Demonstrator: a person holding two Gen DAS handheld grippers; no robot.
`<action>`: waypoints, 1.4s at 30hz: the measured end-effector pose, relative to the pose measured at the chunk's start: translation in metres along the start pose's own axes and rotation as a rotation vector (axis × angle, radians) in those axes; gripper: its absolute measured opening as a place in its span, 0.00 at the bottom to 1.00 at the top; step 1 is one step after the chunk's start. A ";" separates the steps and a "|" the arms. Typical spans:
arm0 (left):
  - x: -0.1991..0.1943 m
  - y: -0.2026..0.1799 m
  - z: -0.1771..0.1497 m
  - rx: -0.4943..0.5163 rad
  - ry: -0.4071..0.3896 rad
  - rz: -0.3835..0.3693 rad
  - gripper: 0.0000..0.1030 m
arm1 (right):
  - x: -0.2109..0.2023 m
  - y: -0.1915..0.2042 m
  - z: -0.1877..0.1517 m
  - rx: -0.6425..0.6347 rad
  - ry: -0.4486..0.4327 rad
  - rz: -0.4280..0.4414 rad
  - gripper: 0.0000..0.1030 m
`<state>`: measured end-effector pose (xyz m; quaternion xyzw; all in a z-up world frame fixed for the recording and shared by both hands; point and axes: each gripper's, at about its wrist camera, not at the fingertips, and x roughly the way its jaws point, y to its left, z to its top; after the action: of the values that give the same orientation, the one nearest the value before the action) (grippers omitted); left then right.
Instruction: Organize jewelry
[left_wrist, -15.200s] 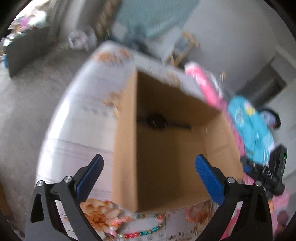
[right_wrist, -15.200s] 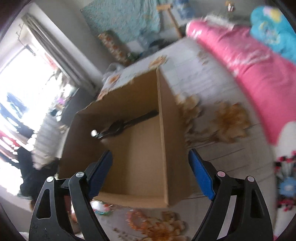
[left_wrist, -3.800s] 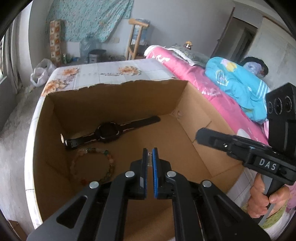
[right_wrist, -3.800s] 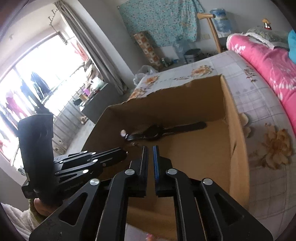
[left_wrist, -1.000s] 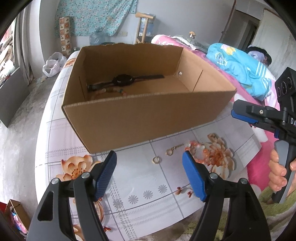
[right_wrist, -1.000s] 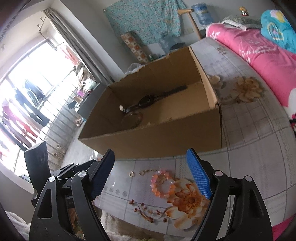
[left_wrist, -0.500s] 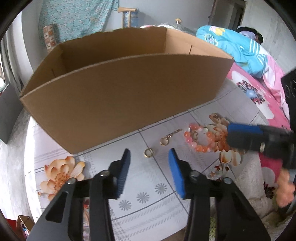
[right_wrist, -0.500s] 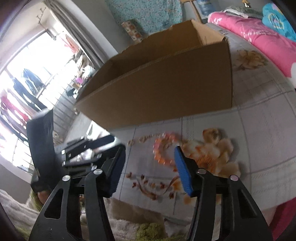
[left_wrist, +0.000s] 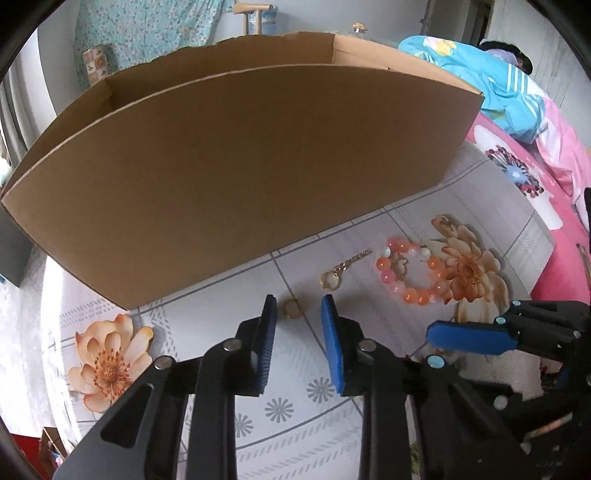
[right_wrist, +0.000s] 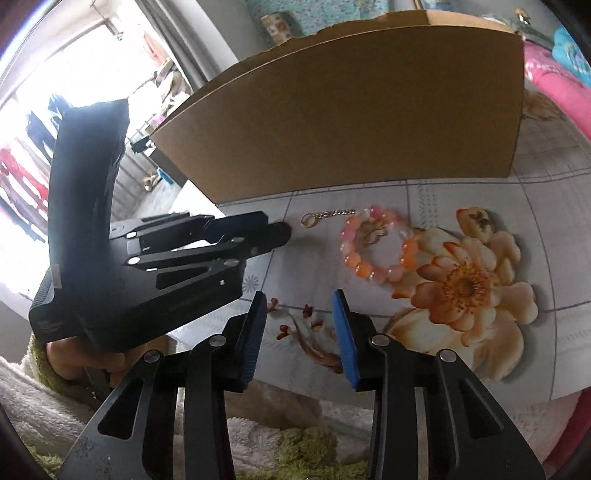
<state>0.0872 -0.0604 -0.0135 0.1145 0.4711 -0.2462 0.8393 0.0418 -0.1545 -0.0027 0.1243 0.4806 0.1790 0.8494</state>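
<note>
Ring framed by closing jaws

The small gold ring (left_wrist: 293, 308) is bracketed, untouched, as the left hand-held gripper (left_wrist: 298, 308) is narrowed; the right hand-held gripper (right_wrist: 299, 306), closing empty, is aimed at 12 o'clock toward the orange beaded bracelet (right_wrist: 376, 245).

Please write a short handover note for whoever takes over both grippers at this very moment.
Left gripper: fingers closing around the small gold ring on the tablecloth, not yet pressing on it.
Right gripper: fingers closing, nothing between them, just short of the orange bead bracelet.
The gold keychain lies between ring and bracelet, in front of the cardboard box.
Done: cannot tell; the box's inside is hidden.
Left: ring, keychain and bracelet are all still outside the box.
</note>
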 end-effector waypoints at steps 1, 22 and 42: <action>0.001 -0.001 0.001 0.004 -0.001 0.010 0.20 | 0.000 0.005 -0.008 -0.007 0.001 -0.001 0.33; 0.001 -0.003 0.002 0.028 -0.017 0.021 0.10 | -0.001 0.006 -0.002 -0.012 -0.002 -0.006 0.33; -0.013 0.029 -0.003 -0.057 -0.051 0.049 0.10 | 0.006 -0.010 0.025 -0.016 -0.051 -0.061 0.29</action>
<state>0.0943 -0.0307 -0.0056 0.0957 0.4534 -0.2150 0.8597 0.0677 -0.1616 0.0014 0.1072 0.4608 0.1534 0.8675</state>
